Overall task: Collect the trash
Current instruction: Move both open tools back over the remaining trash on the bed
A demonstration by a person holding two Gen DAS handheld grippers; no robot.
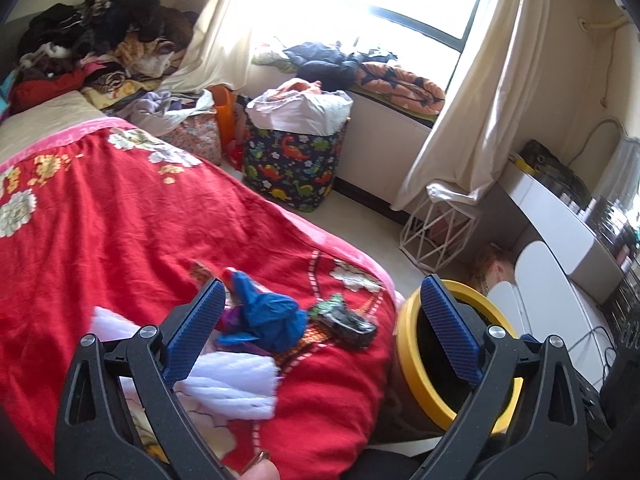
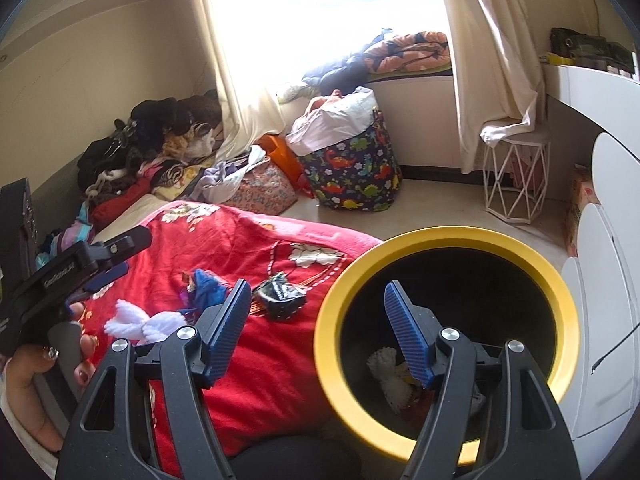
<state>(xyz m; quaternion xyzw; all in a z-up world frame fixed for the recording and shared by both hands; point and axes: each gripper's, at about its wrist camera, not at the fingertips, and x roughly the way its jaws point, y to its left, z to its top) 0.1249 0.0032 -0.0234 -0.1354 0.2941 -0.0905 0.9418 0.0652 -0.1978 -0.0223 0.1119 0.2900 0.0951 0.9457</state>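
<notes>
White lettering runs along the black body of the left gripper (image 2: 108,270), seen in the right wrist view to the left of the yellow-rimmed bin (image 2: 444,240). It is small and blurred, possibly a brand name, and cannot be read reliably.

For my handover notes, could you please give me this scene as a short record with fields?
left gripper: open, empty
right gripper: open, empty
bin: yellow rim, beside the bed, some trash inside
blanket: red, floral
trash on blanket: blue wrapper, dark packet, white fluffy piece
status: three pieces not yet collected
</notes>
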